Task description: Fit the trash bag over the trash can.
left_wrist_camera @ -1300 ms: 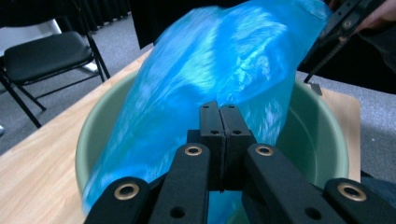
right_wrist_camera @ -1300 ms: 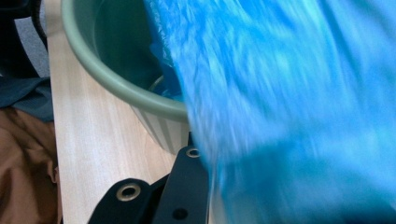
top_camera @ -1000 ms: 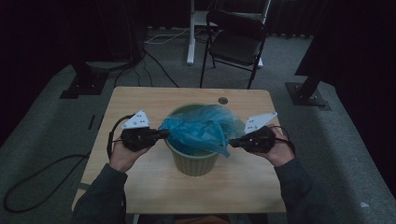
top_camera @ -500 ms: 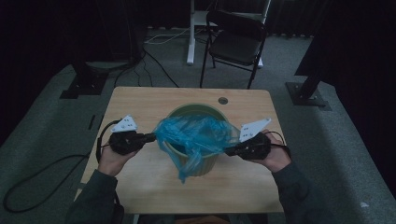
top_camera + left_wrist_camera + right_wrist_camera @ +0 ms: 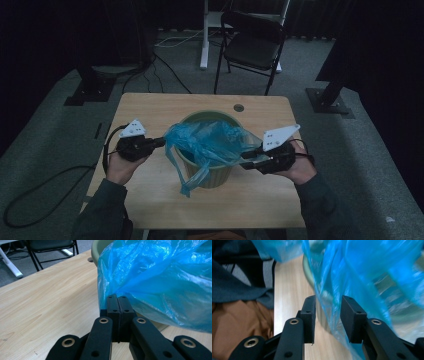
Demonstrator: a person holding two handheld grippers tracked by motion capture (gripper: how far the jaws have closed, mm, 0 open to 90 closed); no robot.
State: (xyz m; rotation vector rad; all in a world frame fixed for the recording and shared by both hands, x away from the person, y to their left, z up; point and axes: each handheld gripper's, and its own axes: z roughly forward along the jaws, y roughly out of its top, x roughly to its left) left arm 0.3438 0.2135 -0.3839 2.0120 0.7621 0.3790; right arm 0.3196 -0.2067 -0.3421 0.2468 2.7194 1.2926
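My left hand-held gripper (image 5: 117,305) is clamped tight on a pinch of the blue plastic bag (image 5: 210,142); in the left gripper view both black jaws sit flush together with the film bunched right at their tips. My right hand-held gripper (image 5: 327,315) has just been opening up: its jaws stand apart with a fold of the bag hanging loose in the gap, and the pads aren't pressing on it.

Count-wise: two hand-held grippers, one bag, one pale green bin (image 5: 209,172), one wooden surface (image 5: 150,107), one black folding chair (image 5: 252,45) behind it on the floor.

The bag is draped over the bin's mouth in the middle of the surface, stretched between my two hands, with one loose strip dangling down the near side of the bin.

The high view gives the whole layout, including both grey three-cornered plates, the cables and the small round hole (image 5: 238,107) at the far edge of the surface. The left gripper view shows the wood grain and the bin's rim (image 5: 96,250) poking out behind the bag. The right gripper view is blurry, but it catches my dark sleeve and some brown clothing (image 5: 239,325) at its left.
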